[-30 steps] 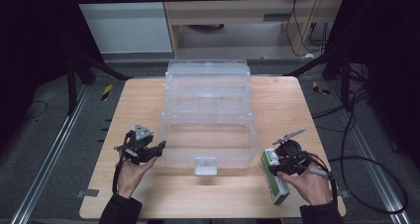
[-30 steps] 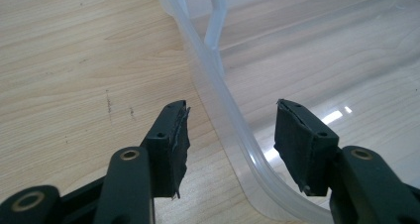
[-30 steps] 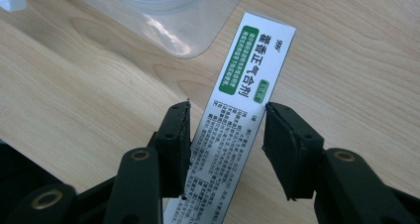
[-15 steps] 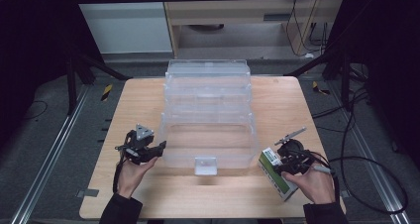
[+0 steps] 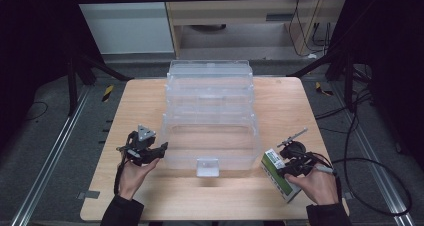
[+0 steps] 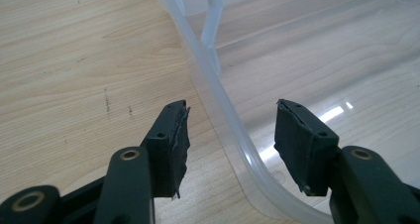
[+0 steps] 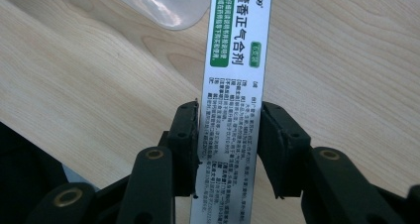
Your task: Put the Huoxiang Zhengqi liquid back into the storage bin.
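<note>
Medicine box, white with green labels, lies on the wooden table at the front right corner of the clear plastic drawer unit. The right gripper straddles its narrow side; the jaws have just been closing, and both pads look to be meeting the box's edges. A good pickup would finish the squeeze square across the box before lifting, so it cannot twist. The left gripper has parted jaws straddling the open drawer's rim without pinching it; it should steady the drawer there
</note>
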